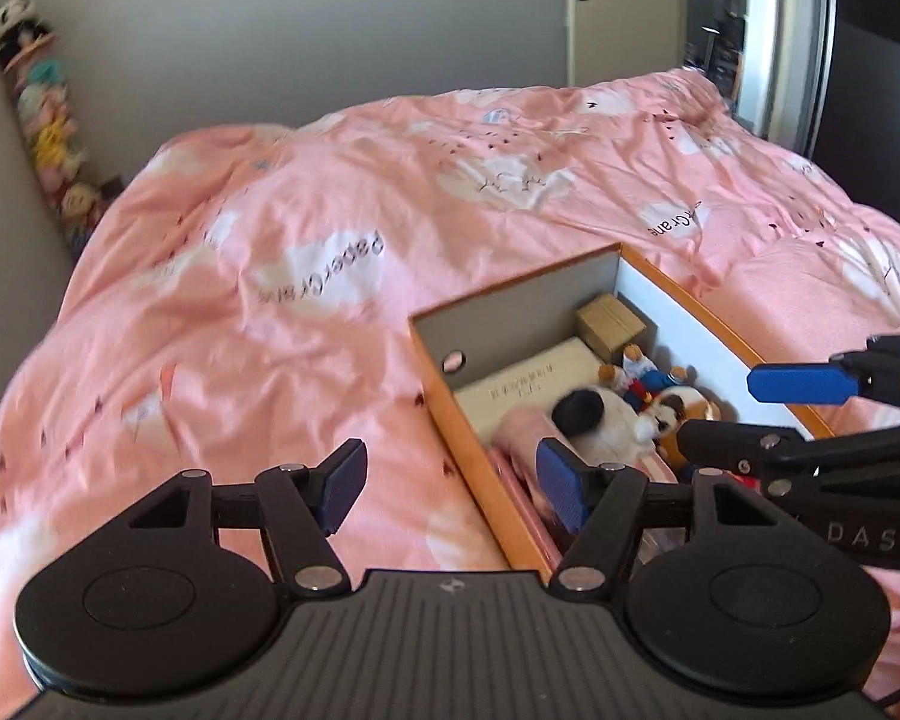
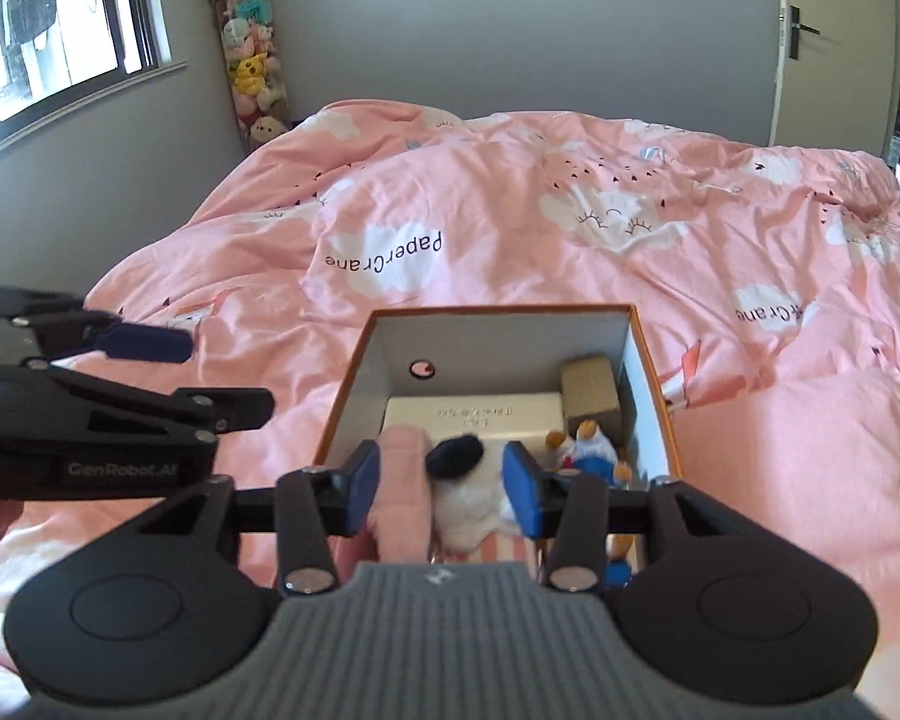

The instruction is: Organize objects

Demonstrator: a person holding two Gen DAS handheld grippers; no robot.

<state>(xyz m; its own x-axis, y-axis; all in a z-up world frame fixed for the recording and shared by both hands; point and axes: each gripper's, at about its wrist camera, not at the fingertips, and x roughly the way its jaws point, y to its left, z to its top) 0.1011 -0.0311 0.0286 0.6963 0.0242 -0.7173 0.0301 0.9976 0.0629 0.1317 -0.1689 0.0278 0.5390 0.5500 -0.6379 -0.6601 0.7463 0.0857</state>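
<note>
An orange-edged box (image 1: 468, 456) (image 2: 498, 342) with white inner walls lies on the pink duvet. Inside it are a black-and-white panda plush (image 1: 600, 420) (image 2: 465, 501), a pink soft item (image 1: 522, 426) (image 2: 402, 474), a flat cream box (image 1: 522, 378) (image 2: 474, 414), a small brown carton (image 1: 609, 324) (image 2: 591, 390) and a duck figure in blue (image 1: 639, 372) (image 2: 594, 456). My right gripper (image 2: 443, 489) (image 1: 750, 411) hangs open over the box's near end, its pads clear of the plush and the pink item below. My left gripper (image 1: 453, 480) (image 2: 210, 378) is open and empty, over the box's left wall.
The pink cloud-print duvet (image 2: 510, 228) covers the whole bed around the box. A clear tube of plush toys (image 2: 249, 60) (image 1: 42, 120) stands in the far corner. A window (image 2: 60, 30) is on the left and a door (image 2: 834, 42) at the back right.
</note>
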